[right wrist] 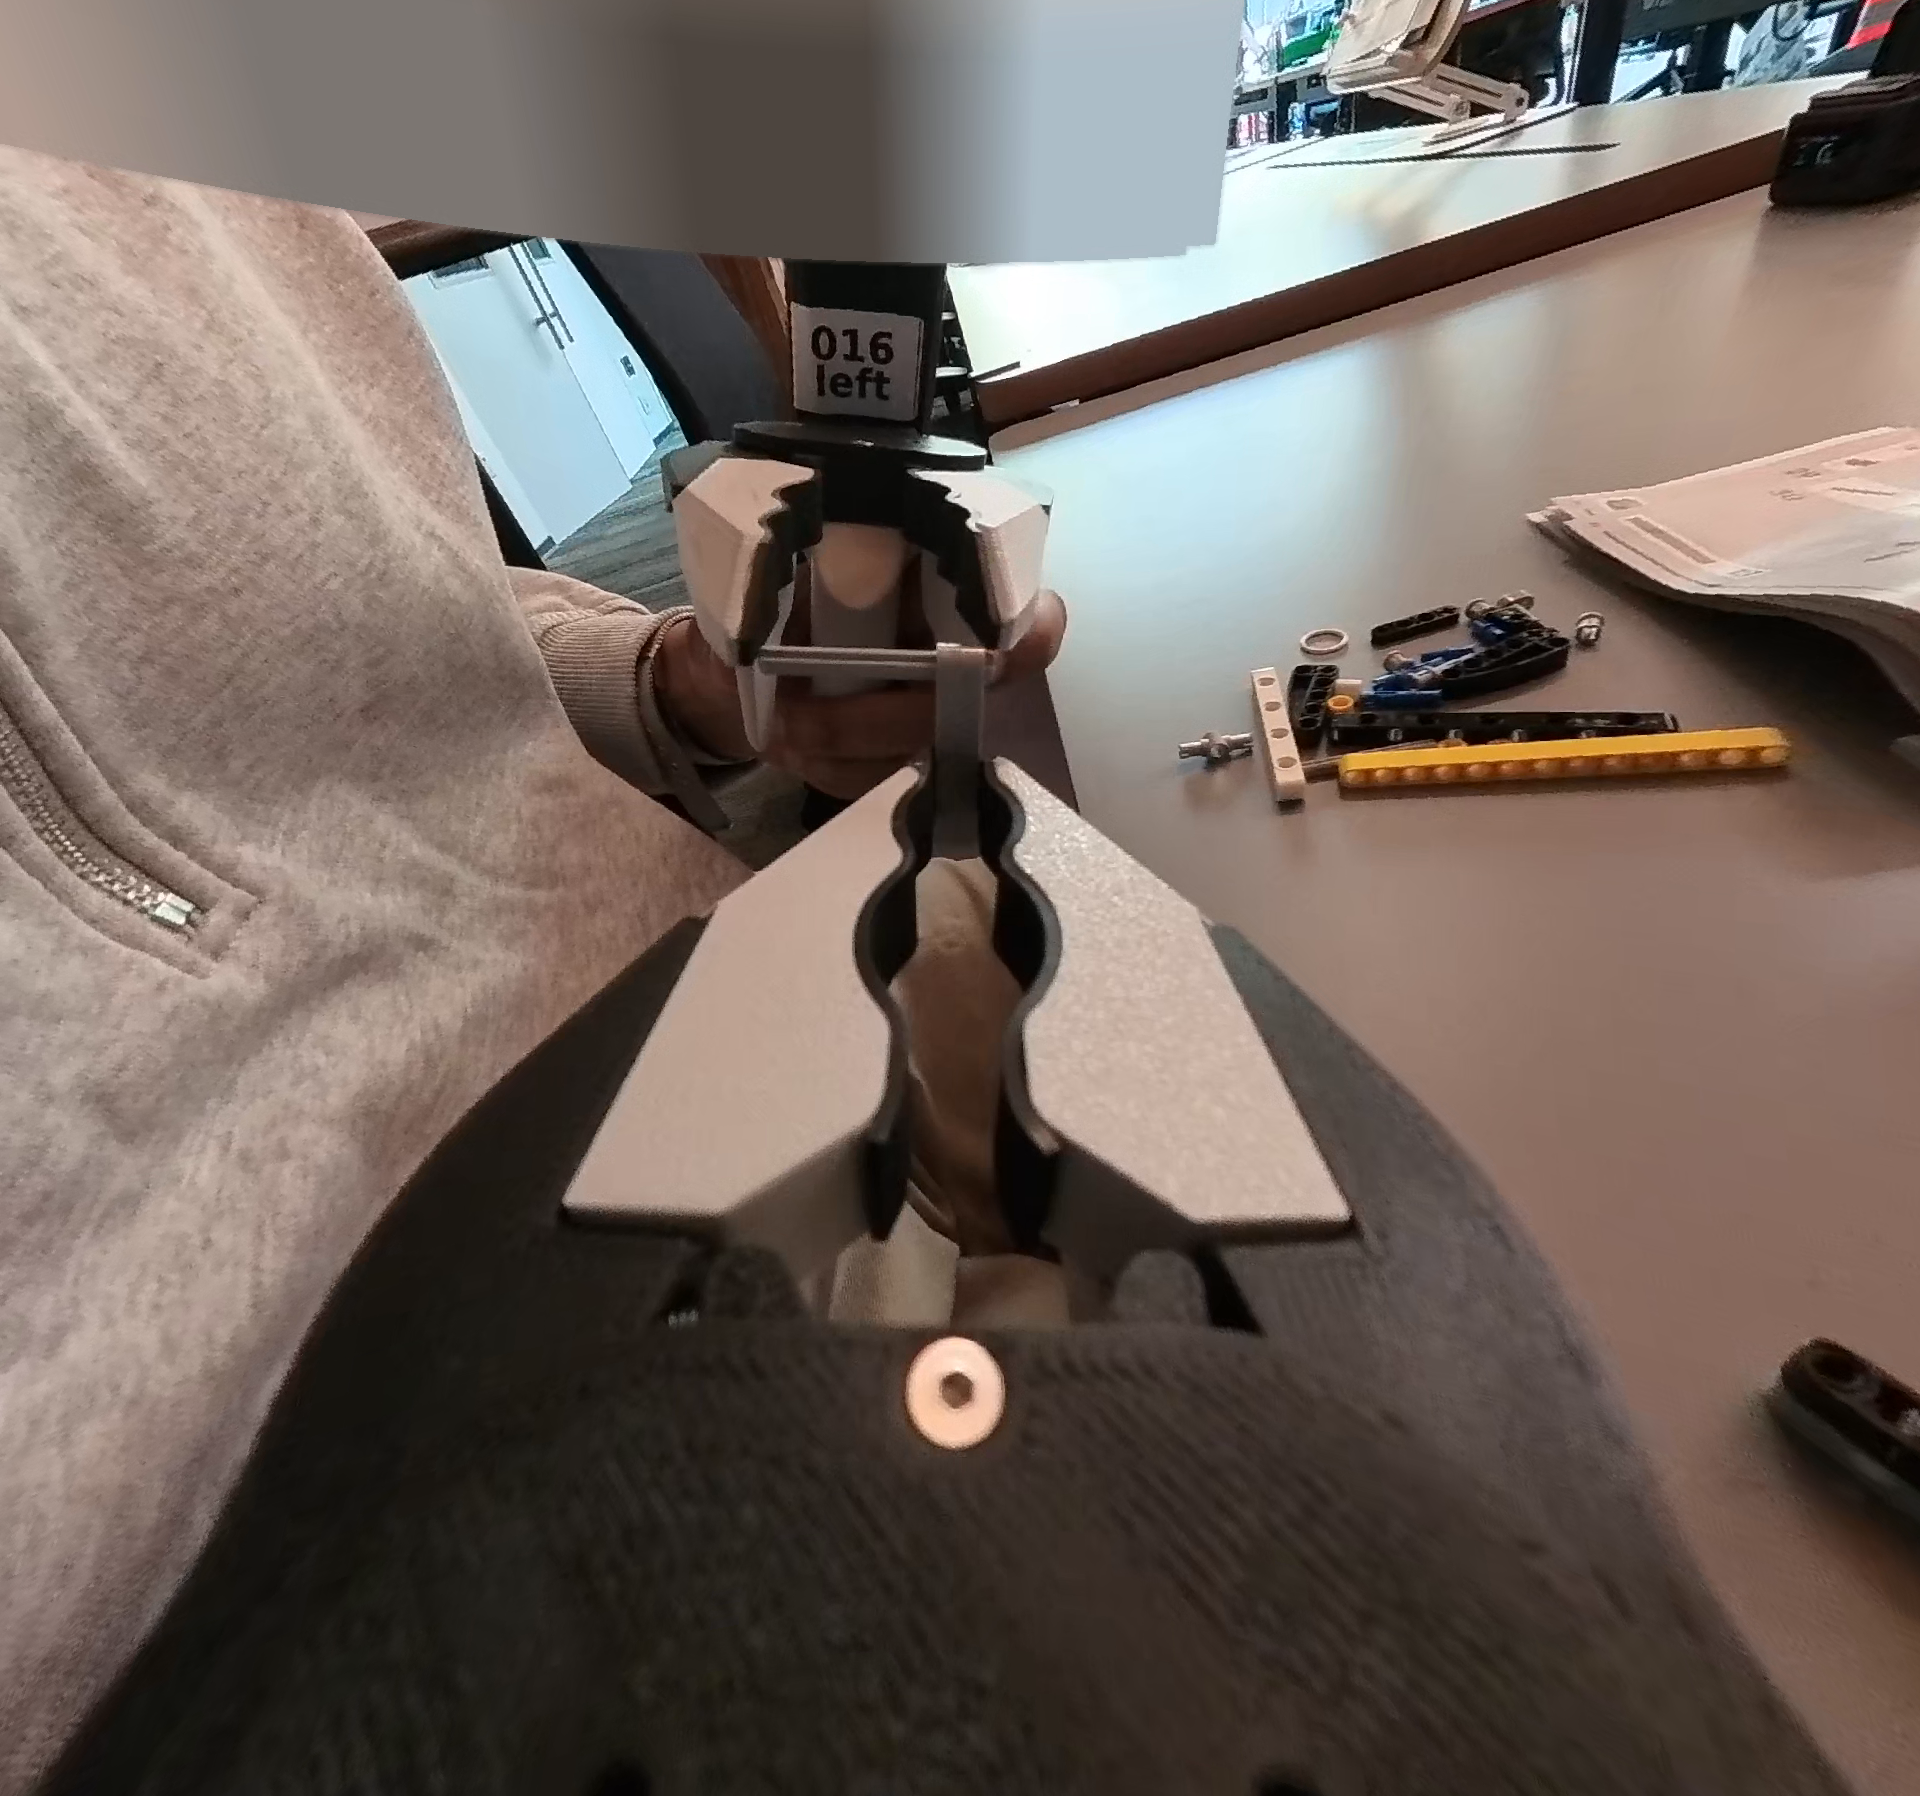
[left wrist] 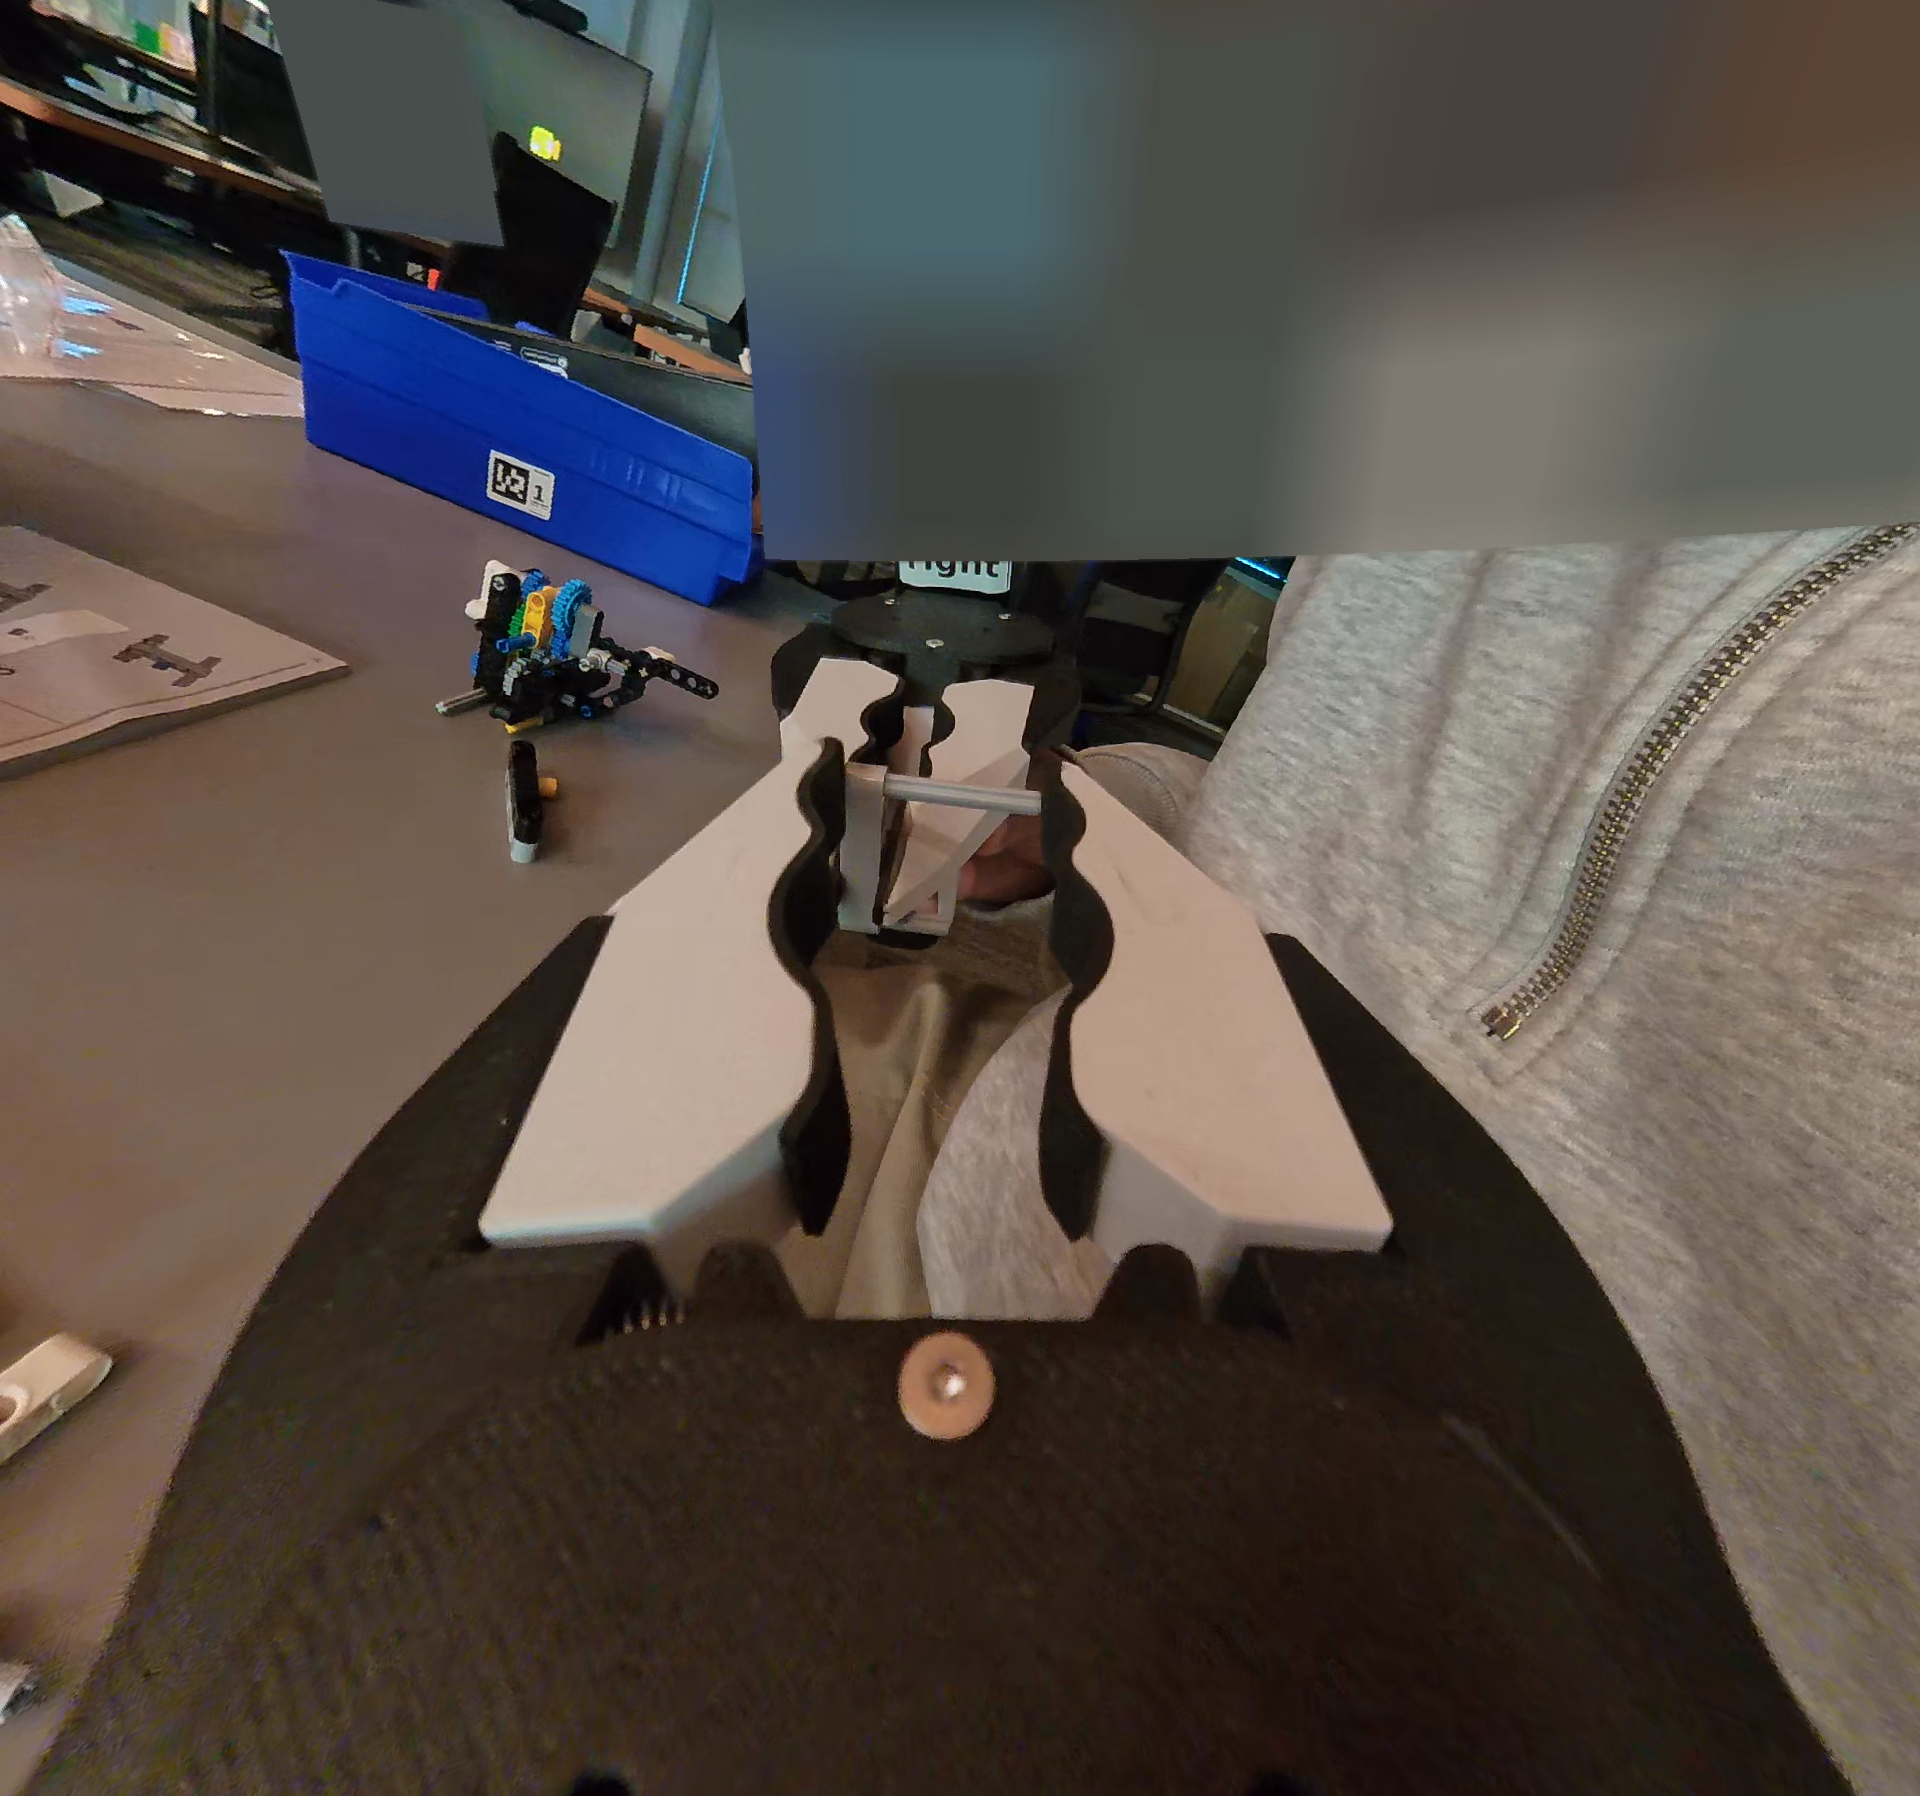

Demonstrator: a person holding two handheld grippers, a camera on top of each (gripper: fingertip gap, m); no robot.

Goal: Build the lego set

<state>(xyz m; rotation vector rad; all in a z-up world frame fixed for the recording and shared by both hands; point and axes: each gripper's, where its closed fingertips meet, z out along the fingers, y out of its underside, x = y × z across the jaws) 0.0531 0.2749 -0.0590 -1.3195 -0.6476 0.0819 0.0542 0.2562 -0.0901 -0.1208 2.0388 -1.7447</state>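
Note:
My right gripper (right wrist: 961, 782) is shut on the lower end of a light grey beam (right wrist: 961, 728), held upright in the air over a person's lap. A grey axle (right wrist: 847, 663) sticks sideways out of the beam's top hole. My left gripper (left wrist: 940, 790) faces the right one, its jaws clamped across the axle (left wrist: 961, 797) and the beam (left wrist: 868, 842), one fingertip on the axle's free end. The left gripper also shows in the right wrist view (right wrist: 873, 655), and the right gripper in the left wrist view (left wrist: 914, 738). A part-built lego assembly (left wrist: 561, 650) stands on the table.
A blue bin (left wrist: 499, 427), an instruction booklet (left wrist: 125, 645) and a small black piece with a yellow pin (left wrist: 525, 796) lie near the assembly. Loose parts lie to the right: a yellow beam (right wrist: 1558, 754), a white beam (right wrist: 1278, 733), black beams (right wrist: 1496, 723). Paper sheets (right wrist: 1745, 531) lie beyond. My two grippers' fingertips are within a few centimetres of each other. From either gripper's tips it is about 20 cm to the part-built lego assembly (left wrist: 561, 650).

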